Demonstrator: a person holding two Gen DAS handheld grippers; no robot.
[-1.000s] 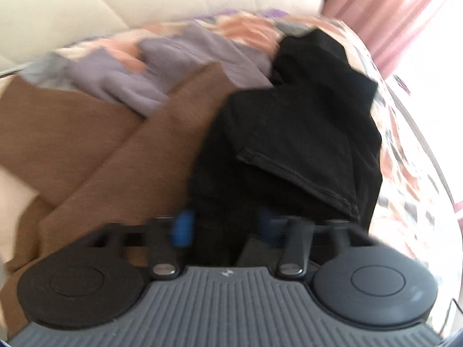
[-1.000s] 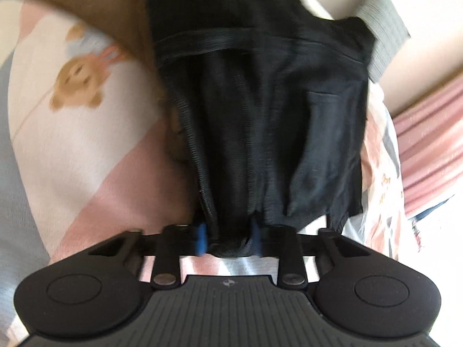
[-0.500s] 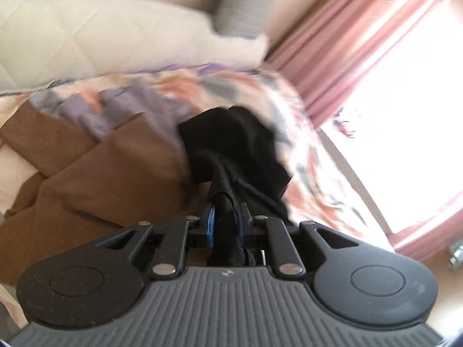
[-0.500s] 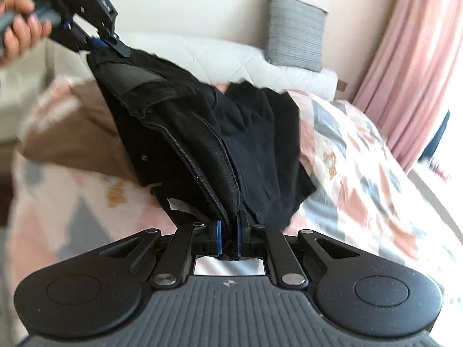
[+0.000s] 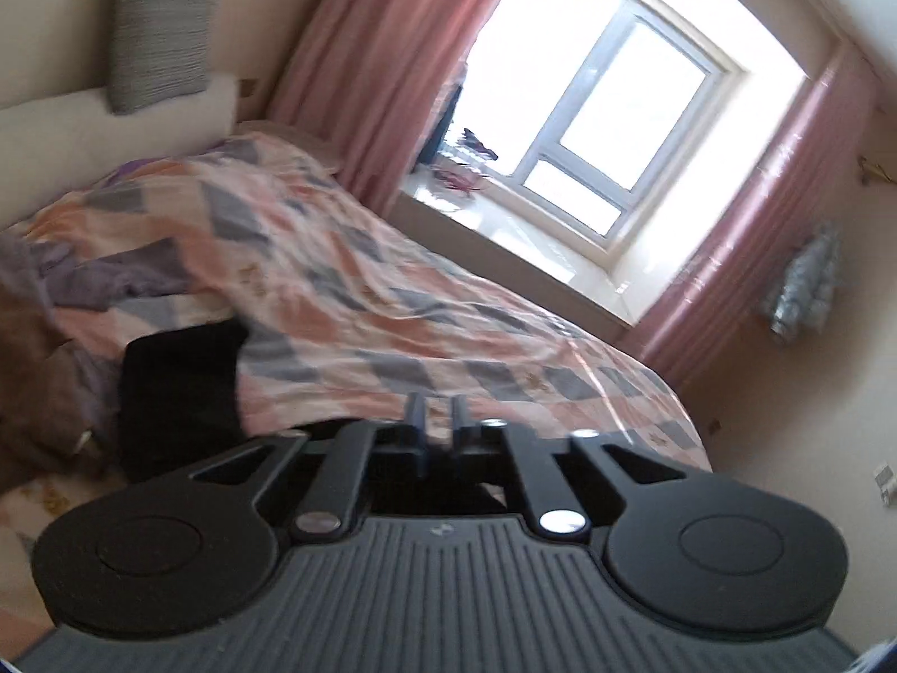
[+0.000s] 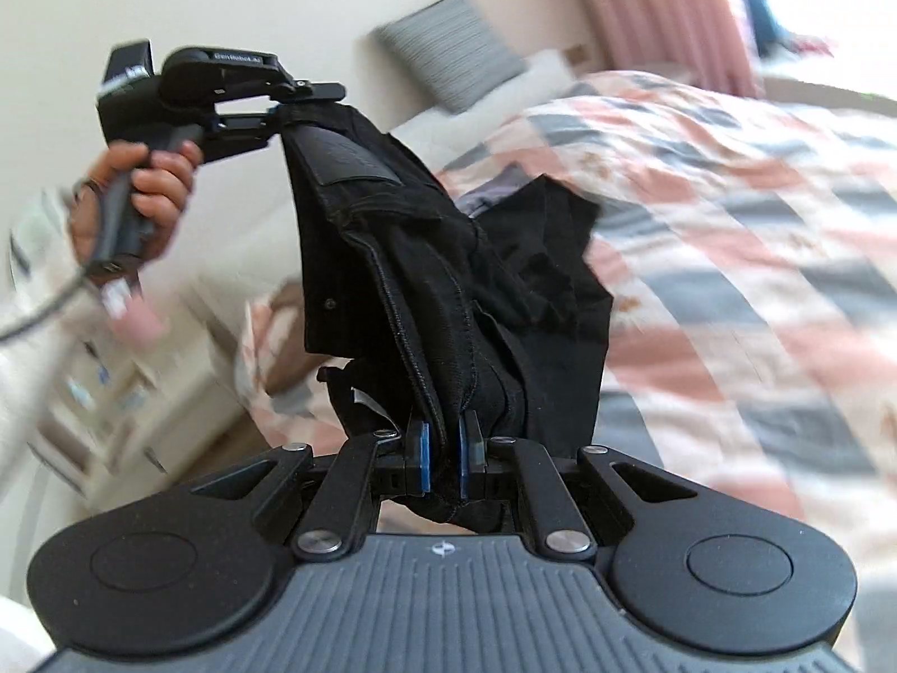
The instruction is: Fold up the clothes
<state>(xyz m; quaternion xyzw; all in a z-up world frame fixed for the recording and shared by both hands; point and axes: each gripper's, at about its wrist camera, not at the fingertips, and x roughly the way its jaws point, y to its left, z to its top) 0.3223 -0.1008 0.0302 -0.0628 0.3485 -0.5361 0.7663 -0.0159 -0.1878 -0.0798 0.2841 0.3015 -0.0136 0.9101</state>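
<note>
The bed (image 5: 426, 303) has a pink and grey patchwork cover, and a grey pillow (image 5: 160, 33) leans on the wall at its head. Pink curtains (image 5: 381, 56) hang beside the bright window (image 5: 605, 129) past the bed's far side. A brown cloth (image 5: 33, 387) and a purple one (image 5: 95, 275) lie on the bed near the pillow end. No boxes or baskets show. The black pants (image 6: 426, 280) hang in the air above the bed, stretched between the two tools. The right gripper (image 6: 445, 451) is pinched tight on one end. The left gripper (image 6: 280, 104), held in a hand (image 6: 143, 196), is pinched on the waistband at the other end. A second ago the pants still lay bunched on the bed by the brown cloth; now they are lifted up, and the left camera looks across the bed to the window.
</note>
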